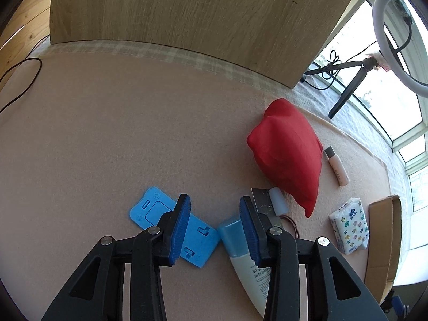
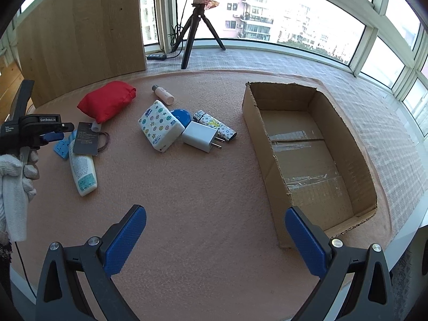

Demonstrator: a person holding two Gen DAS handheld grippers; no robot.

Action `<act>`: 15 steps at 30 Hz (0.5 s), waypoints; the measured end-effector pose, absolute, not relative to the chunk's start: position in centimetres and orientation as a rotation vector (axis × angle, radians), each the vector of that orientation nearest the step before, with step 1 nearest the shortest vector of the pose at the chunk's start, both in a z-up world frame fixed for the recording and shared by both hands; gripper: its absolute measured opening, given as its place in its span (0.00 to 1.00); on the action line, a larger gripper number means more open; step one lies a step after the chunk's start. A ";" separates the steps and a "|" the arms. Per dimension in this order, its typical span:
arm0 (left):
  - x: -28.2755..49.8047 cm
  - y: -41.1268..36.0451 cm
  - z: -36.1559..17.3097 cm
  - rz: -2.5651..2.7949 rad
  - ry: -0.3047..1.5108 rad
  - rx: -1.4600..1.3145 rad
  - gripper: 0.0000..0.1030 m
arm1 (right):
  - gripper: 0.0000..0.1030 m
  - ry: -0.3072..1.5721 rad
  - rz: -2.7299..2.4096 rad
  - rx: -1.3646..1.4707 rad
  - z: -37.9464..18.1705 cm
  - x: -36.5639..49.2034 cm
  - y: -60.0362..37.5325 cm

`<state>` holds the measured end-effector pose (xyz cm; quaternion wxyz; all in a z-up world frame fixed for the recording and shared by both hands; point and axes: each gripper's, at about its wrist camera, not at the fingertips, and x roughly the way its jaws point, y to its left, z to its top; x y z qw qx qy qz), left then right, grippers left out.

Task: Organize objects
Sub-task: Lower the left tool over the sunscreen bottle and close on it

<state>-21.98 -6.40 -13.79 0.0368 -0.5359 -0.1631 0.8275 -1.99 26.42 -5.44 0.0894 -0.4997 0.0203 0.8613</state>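
Currently the left gripper (image 1: 215, 223) hangs low over the pink mat (image 1: 107, 133), jaws parted with nothing between them. Its left finger crosses a blue plate (image 1: 149, 208) lying flat on the mat; its right finger overlaps the blue cap of a tube (image 1: 232, 236), which runs back under that finger toward the camera. Just ahead of the right finger sit a dark tag (image 1: 263, 200) and a small white cap (image 1: 278, 200), with a red pouch (image 1: 287, 152) beyond them, forward and to the right. A small bottle (image 1: 337, 167) lies right of the pouch, and a tissue pack (image 1: 350, 226) sits farther right, near the edge of the box (image 1: 382, 240). From the right wrist view, the right gripper (image 2: 215, 236) is wide open and empty, over bare mat, touching nothing. The open cardboard box (image 2: 270, 144) stands ahead and to its right, with only tape strips visible on its floor. Straight ahead, well apart from the fingers, lie the tissue pack (image 2: 159, 125), a white charger (image 2: 199, 136), a patterned case (image 2: 216, 127) and a blue disc (image 2: 182, 115), clustered and touching. Far left in this view, a gloved hand (image 2: 16, 171) holds the left gripper (image 2: 57, 131) over the tube (image 2: 83, 171) and tag (image 2: 85, 139). A tripod (image 2: 198, 26) stands past the mat by the window.
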 end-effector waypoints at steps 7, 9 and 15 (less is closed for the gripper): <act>-21.8 -4.6 -13.9 2.490 -0.403 -1.653 0.40 | 1.00 0.069 2.560 -1.480 -5.3 -1.9 27.0; -21.2 -4.2 -13.8 2.482 -0.401 -1.652 0.40 | 1.00 0.070 2.566 -1.481 -5.3 -1.9 26.9; -18.5 -3.0 -14.2 2.471 -0.362 -1.655 0.40 | 1.00 0.070 2.595 -1.488 -5.3 -2.2 26.3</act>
